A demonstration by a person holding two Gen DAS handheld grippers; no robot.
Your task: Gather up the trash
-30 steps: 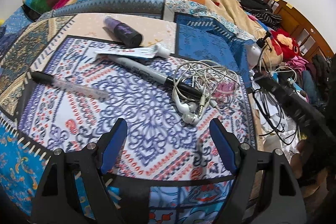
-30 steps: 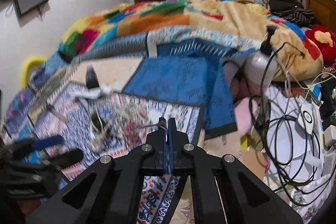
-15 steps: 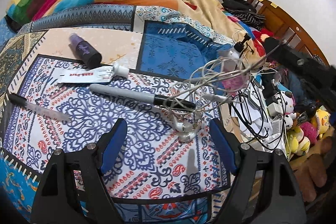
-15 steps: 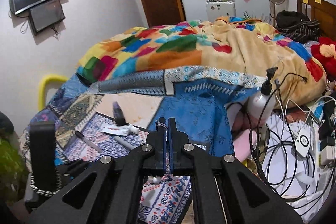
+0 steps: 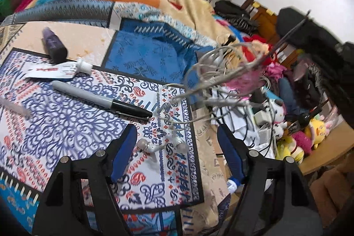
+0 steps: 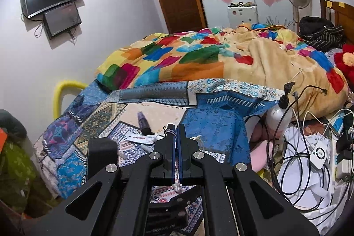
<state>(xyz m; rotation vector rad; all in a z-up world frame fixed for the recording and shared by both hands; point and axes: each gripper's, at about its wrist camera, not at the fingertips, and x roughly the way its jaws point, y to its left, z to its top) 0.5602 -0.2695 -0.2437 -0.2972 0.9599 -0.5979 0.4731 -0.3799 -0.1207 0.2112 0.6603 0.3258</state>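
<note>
The bed, spread with a blue, white and red patterned patchwork cloth (image 5: 73, 125), offered the widest open room; its near-right edge dropped off toward a floor heaped with cables, papers and plush toys, so any swing to that side risked snagging.

The tangled bundle of pale earphone cable with a pink scrap caught in it (image 5: 223, 79) hung in the air over that edge, strung from the right claw (image 6: 176, 138), whose jaws were pressed together on a thin strand. It looked light, limp and prone to swaying (loops could catch on the marker or the cords below); its 2 earbuds (image 5: 163, 146) dangled low, at or just above the cloth. A hold on the dense knot would likely be surer than on 1 loose loop.

The left claw (image 5: 176, 147) stood spread and empty, its jaws having just narrowed slightly, with the earbuds between its fingers.

The grey-and-black marker pen (image 5: 101, 101), flattened white tube (image 5: 59, 69) and small purple bottle (image 5: 54, 45) lay apart on the cloth.
</note>
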